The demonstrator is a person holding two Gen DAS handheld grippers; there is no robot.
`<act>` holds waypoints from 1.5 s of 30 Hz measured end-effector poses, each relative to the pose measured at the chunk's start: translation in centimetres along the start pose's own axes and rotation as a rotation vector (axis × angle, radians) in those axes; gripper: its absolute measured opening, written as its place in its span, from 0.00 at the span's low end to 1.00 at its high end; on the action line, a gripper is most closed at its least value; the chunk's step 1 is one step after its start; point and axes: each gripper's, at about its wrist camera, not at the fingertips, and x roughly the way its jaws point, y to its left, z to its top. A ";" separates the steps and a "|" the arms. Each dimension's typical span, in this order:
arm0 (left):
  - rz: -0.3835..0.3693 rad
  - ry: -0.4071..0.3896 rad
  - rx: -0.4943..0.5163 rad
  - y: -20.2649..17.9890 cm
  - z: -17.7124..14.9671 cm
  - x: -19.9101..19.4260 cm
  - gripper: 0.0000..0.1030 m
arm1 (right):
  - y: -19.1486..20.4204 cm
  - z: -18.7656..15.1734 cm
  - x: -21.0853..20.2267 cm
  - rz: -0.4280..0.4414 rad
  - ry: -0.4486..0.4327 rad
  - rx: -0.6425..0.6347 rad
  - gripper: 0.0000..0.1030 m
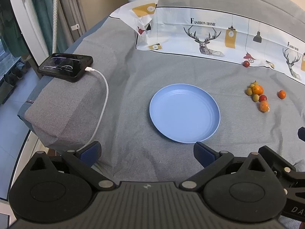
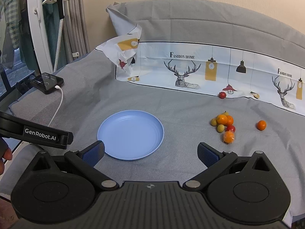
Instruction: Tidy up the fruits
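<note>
Nothing is sorted yet: the blue plate [image 2: 130, 134] sits bare on the grey bed cover [image 2: 171, 103], the fruit cluster [image 2: 224, 125] lying well apart to its right. Both the left gripper [image 1: 146, 152] and right gripper [image 2: 150, 152] hover with fingers spread and grasping nothing.

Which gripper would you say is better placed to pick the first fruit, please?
Probably the right gripper: the fruit cluster lies just ahead of its right side, while the left gripper faces the plate.
</note>
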 end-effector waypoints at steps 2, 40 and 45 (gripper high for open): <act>0.001 0.001 0.001 0.0 0.0 0.0 1.00 | 0.0 0.0 0.0 0.001 -0.001 0.000 1.00; -0.001 0.005 -0.004 0.1 0.1 -0.1 1.00 | 0.2 -0.2 0.3 0.003 0.007 0.004 1.00; 0.000 0.005 -0.003 0.0 0.2 -0.1 1.00 | 0.3 -0.3 0.3 0.004 0.008 0.002 1.00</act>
